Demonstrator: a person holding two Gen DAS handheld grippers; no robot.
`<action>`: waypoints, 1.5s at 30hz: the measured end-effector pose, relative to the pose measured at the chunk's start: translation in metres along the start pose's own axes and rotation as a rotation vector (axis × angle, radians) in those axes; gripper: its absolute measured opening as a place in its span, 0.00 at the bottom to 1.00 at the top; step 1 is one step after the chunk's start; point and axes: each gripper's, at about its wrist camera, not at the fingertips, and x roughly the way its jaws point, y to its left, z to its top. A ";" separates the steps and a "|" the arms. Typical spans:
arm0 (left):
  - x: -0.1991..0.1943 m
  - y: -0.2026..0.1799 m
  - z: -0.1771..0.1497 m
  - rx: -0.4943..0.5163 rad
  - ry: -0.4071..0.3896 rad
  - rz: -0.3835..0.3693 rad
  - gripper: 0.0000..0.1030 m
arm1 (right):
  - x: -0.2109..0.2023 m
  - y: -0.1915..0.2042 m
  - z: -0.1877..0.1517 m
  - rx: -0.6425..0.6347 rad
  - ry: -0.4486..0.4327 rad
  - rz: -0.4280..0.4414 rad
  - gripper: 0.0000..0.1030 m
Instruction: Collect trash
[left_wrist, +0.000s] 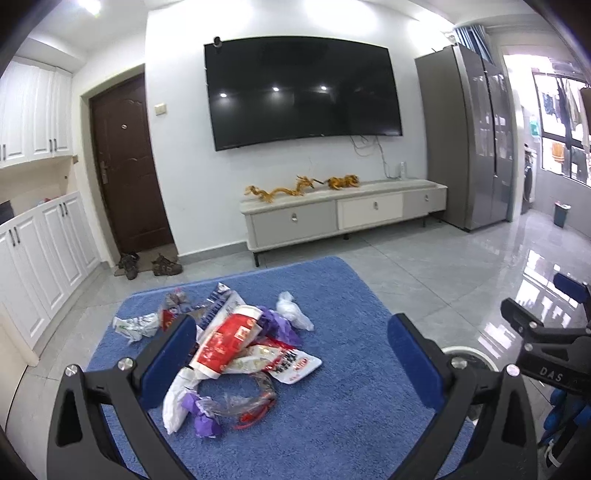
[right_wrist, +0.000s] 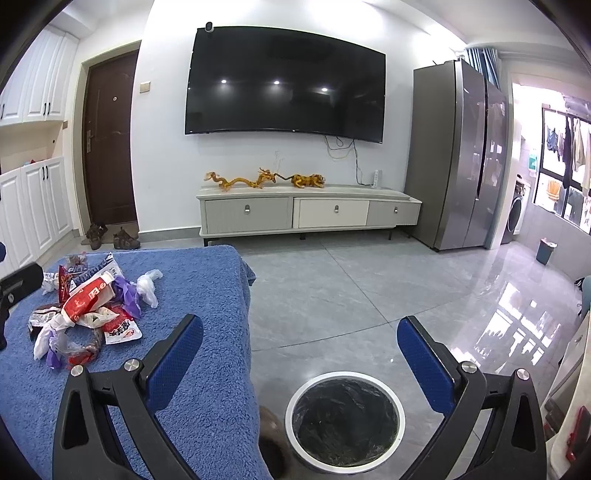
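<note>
A pile of trash lies on the blue cloth-covered table (left_wrist: 351, 406): a red and white paper cup (left_wrist: 229, 339), purple plastic scraps (left_wrist: 277, 326), a crumpled white bag (left_wrist: 293, 312), a red-and-white wrapper (left_wrist: 293, 365) and clear film (left_wrist: 240, 402). My left gripper (left_wrist: 291, 347) hangs open just above the pile, a finger on either side and nothing held. My right gripper (right_wrist: 301, 354) is open and empty above a round white bin (right_wrist: 295, 402) with a black liner, on the floor right of the table. The pile (right_wrist: 88, 299) appears at the left of the right wrist view.
The table edge (right_wrist: 247, 332) drops to grey floor tiles. A brown fuzzy thing (right_wrist: 273, 439) lies beside the bin. Farther off stand a TV cabinet (right_wrist: 306, 214), a grey fridge (right_wrist: 458, 158), a brown door with shoes (left_wrist: 147, 264) and a small blue bin (right_wrist: 546, 251).
</note>
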 end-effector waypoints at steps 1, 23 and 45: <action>0.000 0.000 0.000 -0.003 -0.006 0.005 1.00 | 0.000 0.001 0.000 -0.004 -0.003 0.000 1.00; 0.003 0.114 -0.034 -0.044 0.098 0.185 1.00 | 0.018 0.051 0.009 -0.092 0.035 0.241 1.00; 0.104 0.261 -0.107 -0.119 0.356 -0.077 0.89 | 0.089 0.224 0.008 -0.198 0.355 0.607 0.71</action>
